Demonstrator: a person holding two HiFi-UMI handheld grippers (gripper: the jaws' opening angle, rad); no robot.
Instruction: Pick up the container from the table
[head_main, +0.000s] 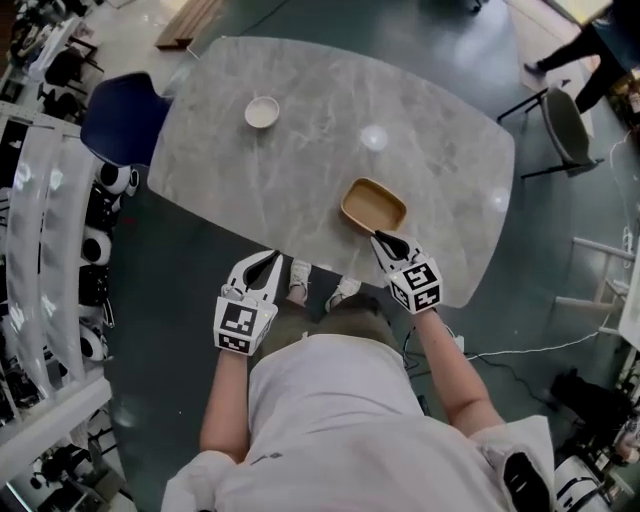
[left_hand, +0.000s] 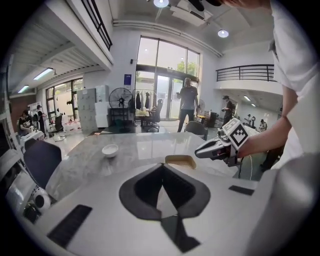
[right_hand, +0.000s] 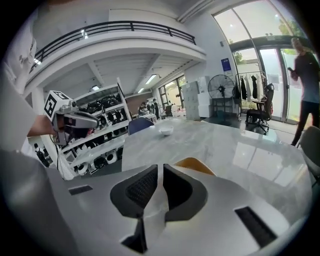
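Note:
A shallow tan wooden container (head_main: 373, 205) lies near the front edge of the grey marble table (head_main: 300, 170). My right gripper (head_main: 384, 241) hangs just short of the container's near rim, jaws shut and empty. My left gripper (head_main: 268, 261) is held off the table's front edge, left of the container, also shut on nothing. The left gripper view shows the container (left_hand: 180, 161) just beyond my left gripper (left_hand: 162, 167), with the right gripper (left_hand: 220, 147) beside it. In the right gripper view the container (right_hand: 197, 165) peeks out behind my right gripper (right_hand: 161, 168).
A small white bowl (head_main: 262, 112) stands on the far left part of the table. A blue chair (head_main: 120, 118) is at the table's left end and a grey chair (head_main: 570, 125) at the right. Shelves (head_main: 50, 250) line the left side.

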